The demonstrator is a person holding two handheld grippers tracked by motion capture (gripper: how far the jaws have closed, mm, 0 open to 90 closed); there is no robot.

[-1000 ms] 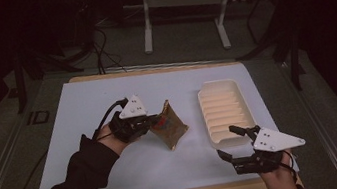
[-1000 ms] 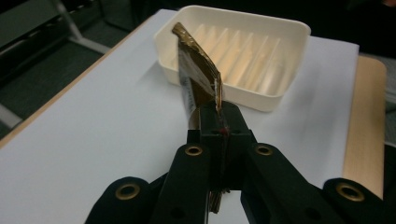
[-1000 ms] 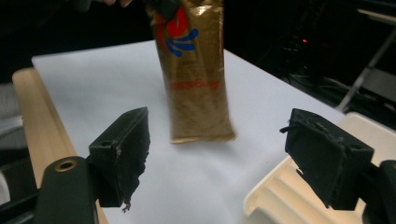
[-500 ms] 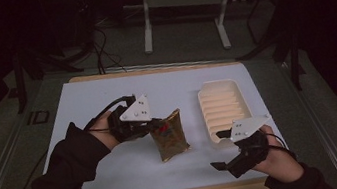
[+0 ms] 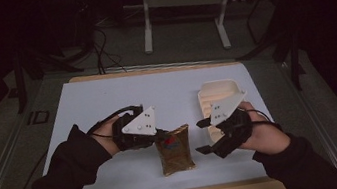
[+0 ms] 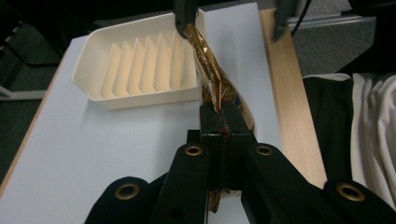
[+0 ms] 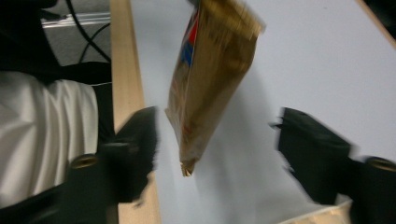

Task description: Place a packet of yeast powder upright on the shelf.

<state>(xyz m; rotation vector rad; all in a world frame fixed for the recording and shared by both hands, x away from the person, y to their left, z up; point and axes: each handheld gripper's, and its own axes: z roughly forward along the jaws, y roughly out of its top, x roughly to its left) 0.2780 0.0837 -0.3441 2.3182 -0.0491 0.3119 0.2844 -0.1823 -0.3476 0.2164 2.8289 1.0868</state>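
left gripper [image 5: 161, 137] fingers clamp the gold pouch [image 5: 174, 149]; right gripper [image 5: 202, 136] fingers are spread wide beside it.

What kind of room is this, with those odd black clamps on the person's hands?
Probably a lab or recording workspace, not a home: a white-topped table with a wooden edge, dim surroundings with cables on the grey floor, and a metal stand's white legs behind the table.

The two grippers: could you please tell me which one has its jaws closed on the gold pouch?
The left gripper, pinching the gold pouch; the right gripper is open.
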